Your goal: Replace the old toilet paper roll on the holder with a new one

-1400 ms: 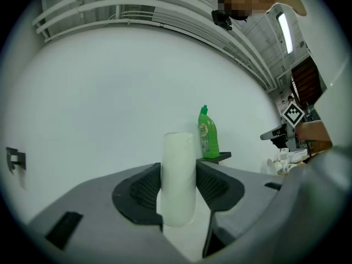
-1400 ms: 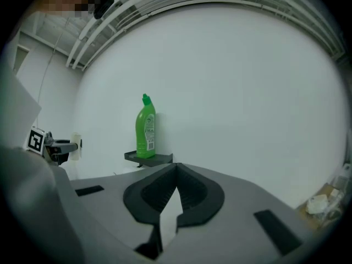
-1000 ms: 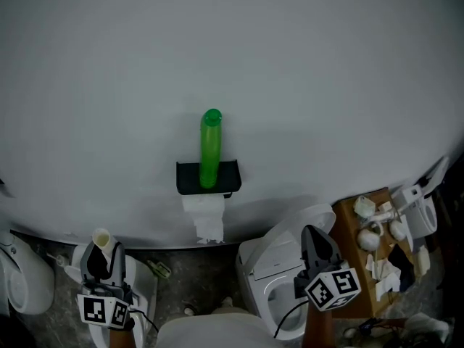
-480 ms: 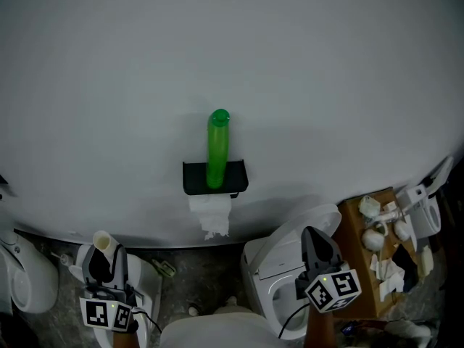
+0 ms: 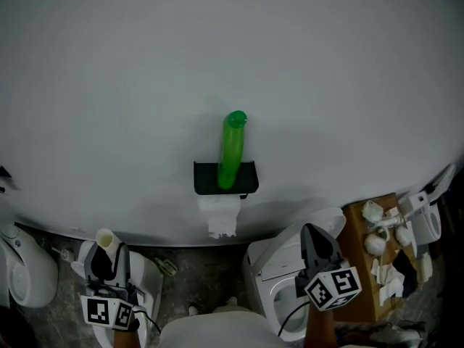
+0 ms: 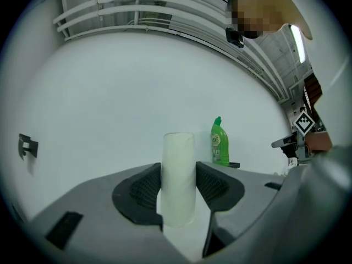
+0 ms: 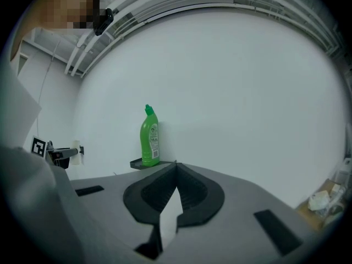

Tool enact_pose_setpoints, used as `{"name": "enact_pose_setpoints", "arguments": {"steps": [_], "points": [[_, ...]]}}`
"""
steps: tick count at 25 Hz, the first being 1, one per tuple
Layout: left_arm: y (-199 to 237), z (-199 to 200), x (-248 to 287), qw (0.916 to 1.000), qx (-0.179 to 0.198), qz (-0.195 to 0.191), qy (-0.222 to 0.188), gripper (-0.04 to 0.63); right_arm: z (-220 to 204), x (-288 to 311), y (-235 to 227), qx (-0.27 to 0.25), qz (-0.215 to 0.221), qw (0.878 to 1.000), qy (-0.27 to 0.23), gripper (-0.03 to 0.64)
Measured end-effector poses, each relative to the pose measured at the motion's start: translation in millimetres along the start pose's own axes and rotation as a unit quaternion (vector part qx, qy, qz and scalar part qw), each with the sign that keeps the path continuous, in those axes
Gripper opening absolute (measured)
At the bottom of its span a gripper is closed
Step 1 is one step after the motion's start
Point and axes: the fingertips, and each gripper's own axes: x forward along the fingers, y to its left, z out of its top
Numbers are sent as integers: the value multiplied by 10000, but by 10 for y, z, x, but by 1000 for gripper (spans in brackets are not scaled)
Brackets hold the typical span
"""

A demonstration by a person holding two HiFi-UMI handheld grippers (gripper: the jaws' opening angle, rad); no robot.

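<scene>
A black wall holder (image 5: 246,180) carries a green bottle (image 5: 233,149) on its shelf. Under the shelf hangs a white toilet paper roll (image 5: 220,210) with a torn tail. At the lower left, away from the wall, my left gripper (image 5: 109,251) is shut on a pale upright cardboard tube (image 6: 177,177), its pads pressing both sides. At the lower right my right gripper (image 5: 312,230) points level at the wall, its jaws shut together with nothing between them. The right gripper view shows the bottle (image 7: 149,136) and shelf (image 7: 147,163) ahead to the left.
A white toilet (image 5: 286,285) with its lid raised stands below the right gripper. A wooden stand (image 5: 353,259) with crumpled paper and small white items is at the right. A white fixture (image 5: 22,274) sits at the far left. The floor is grey.
The head view has shifted, so the holder and bottle now sit further right in the picture. Both grippers keep their places in it, and the left one still grips the tube.
</scene>
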Motion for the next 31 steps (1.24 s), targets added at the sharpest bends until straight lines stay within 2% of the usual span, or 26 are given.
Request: {"name": "enact_pose_setpoints", "arguments": {"steps": [4, 10, 31], "points": [[18, -15, -18, 10000, -65, 55, -8, 201, 35, 37, 45, -96, 72, 9999, -9, 0], [-82, 47, 6, 10000, -30, -12, -77, 201, 84, -10, -24, -377, -207, 9991, -64, -2], [-265, -8, -100, 10000, -72, 14, 42, 201, -88, -37, 49, -628, 2, 9980, 83, -2]]}}
